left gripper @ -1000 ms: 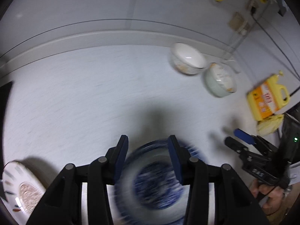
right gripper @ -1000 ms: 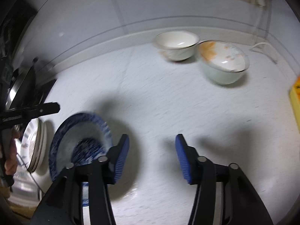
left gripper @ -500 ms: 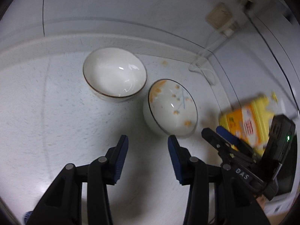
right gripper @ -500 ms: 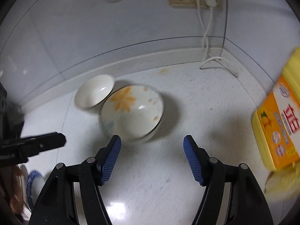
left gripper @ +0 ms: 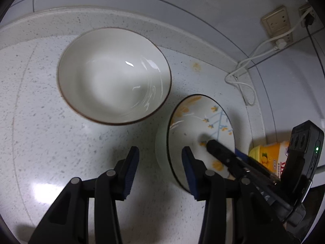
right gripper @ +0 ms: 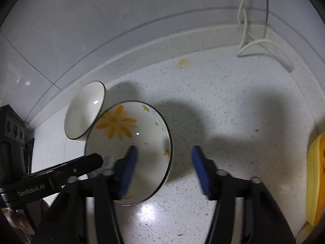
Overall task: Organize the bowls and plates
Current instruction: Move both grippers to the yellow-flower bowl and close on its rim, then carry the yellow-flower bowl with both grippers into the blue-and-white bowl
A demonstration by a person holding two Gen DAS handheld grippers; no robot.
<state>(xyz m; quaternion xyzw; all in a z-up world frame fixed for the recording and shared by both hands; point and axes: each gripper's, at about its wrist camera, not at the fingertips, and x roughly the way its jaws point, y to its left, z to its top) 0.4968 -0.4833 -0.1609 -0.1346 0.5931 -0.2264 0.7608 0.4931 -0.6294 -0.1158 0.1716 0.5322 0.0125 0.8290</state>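
A plain white bowl with a brown rim (left gripper: 113,75) sits on the speckled counter (left gripper: 50,134); it also shows in the right wrist view (right gripper: 83,113). A white bowl with yellow flowers (left gripper: 200,130) stands right beside it, also in the right wrist view (right gripper: 130,148). My left gripper (left gripper: 160,164) is open and empty, just in front of both bowls, with its right finger at the flowered bowl's near rim. My right gripper (right gripper: 164,168) is open, straddling the flowered bowl's right rim, its left finger inside the bowl.
A yellow detergent bottle (left gripper: 270,158) stands right of the flowered bowl, also at the right edge of the right wrist view (right gripper: 316,179). White cables (left gripper: 243,81) lie in the back corner below wall sockets (left gripper: 278,22). The backsplash runs close behind the bowls.
Both grippers have moved in toward the two bowls, which now loom larger. The right gripper has come down over the flowered bowl's rim. The blue plate has left view.
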